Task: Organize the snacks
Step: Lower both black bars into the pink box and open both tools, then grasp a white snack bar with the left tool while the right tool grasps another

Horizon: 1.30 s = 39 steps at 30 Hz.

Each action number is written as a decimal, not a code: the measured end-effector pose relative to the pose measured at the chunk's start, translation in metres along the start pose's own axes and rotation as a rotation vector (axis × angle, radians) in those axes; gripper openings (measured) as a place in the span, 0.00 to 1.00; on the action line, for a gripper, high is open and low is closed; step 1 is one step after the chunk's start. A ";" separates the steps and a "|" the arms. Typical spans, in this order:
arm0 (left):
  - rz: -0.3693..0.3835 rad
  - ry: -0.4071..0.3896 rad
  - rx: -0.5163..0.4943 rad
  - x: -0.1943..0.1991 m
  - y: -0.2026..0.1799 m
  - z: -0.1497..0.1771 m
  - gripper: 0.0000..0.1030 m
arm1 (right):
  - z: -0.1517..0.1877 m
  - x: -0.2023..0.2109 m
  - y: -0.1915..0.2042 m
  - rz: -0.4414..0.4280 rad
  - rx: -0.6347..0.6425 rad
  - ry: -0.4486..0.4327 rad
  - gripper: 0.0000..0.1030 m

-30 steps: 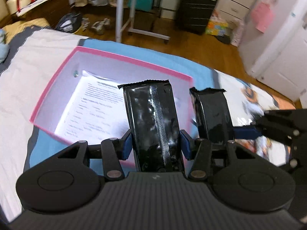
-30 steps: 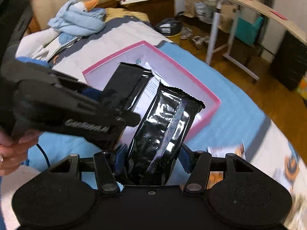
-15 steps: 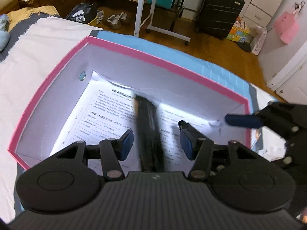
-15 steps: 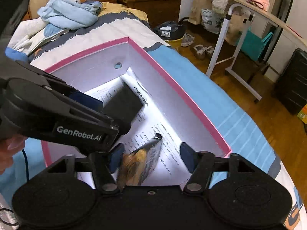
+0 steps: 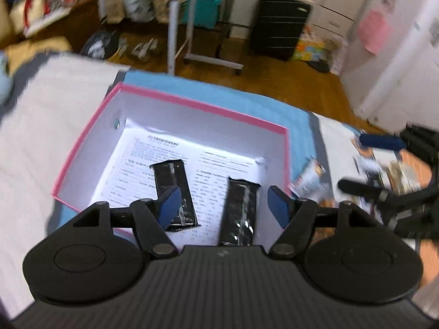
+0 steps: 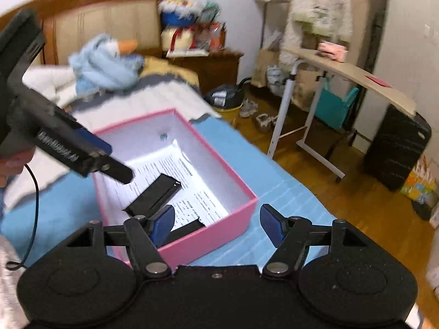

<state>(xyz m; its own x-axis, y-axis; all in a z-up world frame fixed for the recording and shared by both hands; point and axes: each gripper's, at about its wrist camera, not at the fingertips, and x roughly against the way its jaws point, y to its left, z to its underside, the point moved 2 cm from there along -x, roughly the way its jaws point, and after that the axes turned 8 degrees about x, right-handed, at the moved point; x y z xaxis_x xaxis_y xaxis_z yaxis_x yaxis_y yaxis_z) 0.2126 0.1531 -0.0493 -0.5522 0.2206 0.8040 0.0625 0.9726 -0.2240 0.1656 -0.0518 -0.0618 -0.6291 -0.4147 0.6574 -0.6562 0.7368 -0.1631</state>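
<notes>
Bed [image 5: 55, 115] covered in white and blue bedding, blurred at the edges. On the blue part, pink-rimmed box [image 5: 90, 134] standing open, white inside, printed sheet [image 5: 131, 170] lining its floor. Two black snack packets flat on that sheet: left packet [image 5: 171, 181] lying lengthwise nearer the left wall, right packet [image 5: 241, 208] just beside it, apart, partly hidden behind the gripper body. Further loose snacks [image 5: 310, 176] on the bedding outside the right wall of the box, too blurred to identify.

Left gripper [image 5: 222, 204] above the near edge of the box, jaws opening, blue pads [image 5: 277, 205] clear of both packets, nothing gripped. Right gripper [image 6: 216, 223] over the near corner of the box, jaws opening, nothing between them but the box corner below. Same gripper also visible at right in the left wrist view, over the loose snacks.
</notes>
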 end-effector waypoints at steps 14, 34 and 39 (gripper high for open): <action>0.058 -0.023 -0.307 0.054 -0.124 0.058 0.89 | 0.066 0.109 -0.026 0.041 -0.015 0.085 0.84; 0.044 0.088 -0.340 -0.085 -0.185 0.074 0.82 | 0.197 0.042 -0.110 -0.018 -0.585 0.312 0.78; 0.020 0.142 -0.314 -0.130 -0.177 0.065 0.62 | 0.221 0.011 -0.117 0.058 -0.652 0.394 0.70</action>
<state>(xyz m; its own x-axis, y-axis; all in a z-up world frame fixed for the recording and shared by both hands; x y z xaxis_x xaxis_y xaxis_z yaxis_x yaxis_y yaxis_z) 0.2193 -0.0526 -0.1505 -0.4288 0.2260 0.8747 0.3371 0.9383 -0.0772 0.1435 -0.2601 -0.1983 -0.3796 -0.2344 0.8950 -0.1702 0.9686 0.1815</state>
